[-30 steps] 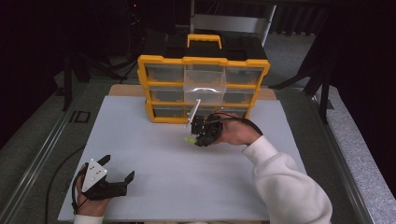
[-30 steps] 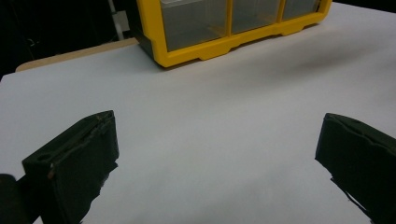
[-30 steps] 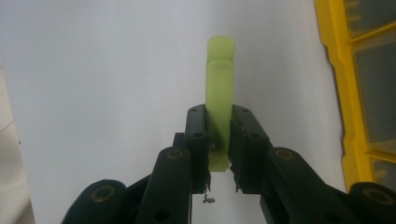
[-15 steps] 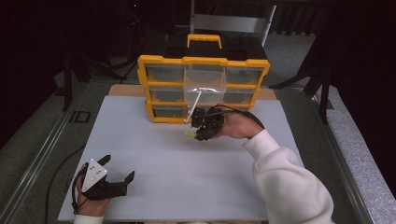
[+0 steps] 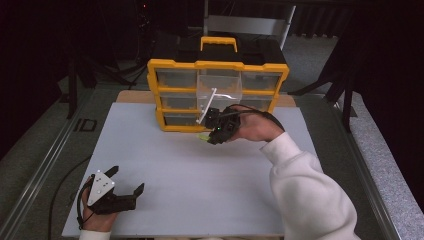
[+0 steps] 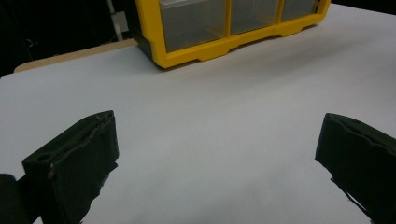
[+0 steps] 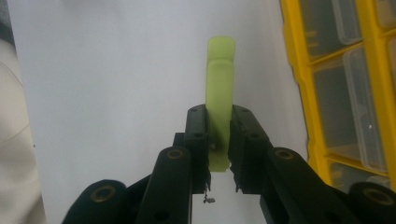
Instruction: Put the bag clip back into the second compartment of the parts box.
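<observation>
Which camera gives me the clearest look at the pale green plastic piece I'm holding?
The right gripper view: the pale green plastic piece stands close up, clamped between the right gripper's black fingers. The high view shows a small green sliver below that gripper, near the yellow drawer organizer.

You look across a white bench in a dark room. Grey floor runs along its left and right edges, with a metal rail on the left. Past its far edge, black stands and a pale chair sit in shadow.
</observation>
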The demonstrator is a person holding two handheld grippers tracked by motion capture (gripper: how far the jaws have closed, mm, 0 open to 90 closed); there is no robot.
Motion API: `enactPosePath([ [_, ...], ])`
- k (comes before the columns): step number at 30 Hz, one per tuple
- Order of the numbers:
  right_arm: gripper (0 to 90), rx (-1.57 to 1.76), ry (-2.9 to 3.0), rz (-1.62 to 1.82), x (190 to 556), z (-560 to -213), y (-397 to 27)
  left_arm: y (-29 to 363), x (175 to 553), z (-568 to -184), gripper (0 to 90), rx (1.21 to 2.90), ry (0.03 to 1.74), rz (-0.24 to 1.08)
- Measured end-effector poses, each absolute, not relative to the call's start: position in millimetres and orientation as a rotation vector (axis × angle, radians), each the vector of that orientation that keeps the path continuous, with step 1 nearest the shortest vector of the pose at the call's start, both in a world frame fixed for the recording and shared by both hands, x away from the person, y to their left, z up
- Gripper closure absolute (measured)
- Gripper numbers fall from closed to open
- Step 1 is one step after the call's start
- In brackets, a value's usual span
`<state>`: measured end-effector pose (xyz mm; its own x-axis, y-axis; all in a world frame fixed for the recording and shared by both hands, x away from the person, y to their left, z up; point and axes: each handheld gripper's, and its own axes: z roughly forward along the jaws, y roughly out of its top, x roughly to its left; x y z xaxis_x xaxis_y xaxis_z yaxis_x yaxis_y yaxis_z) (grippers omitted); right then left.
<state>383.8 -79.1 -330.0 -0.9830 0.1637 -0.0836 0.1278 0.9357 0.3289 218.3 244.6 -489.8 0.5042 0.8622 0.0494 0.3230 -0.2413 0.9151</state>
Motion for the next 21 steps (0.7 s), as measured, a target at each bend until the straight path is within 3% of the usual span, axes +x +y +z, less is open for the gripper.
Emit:
enactPosePath([
  [21, 77.9, 0.266, 2.959, 0.494, 393.3, -303.7, -84.2, 245.3, 217.9, -489.3, 0.2, 1.799, 0.995, 0.714],
])
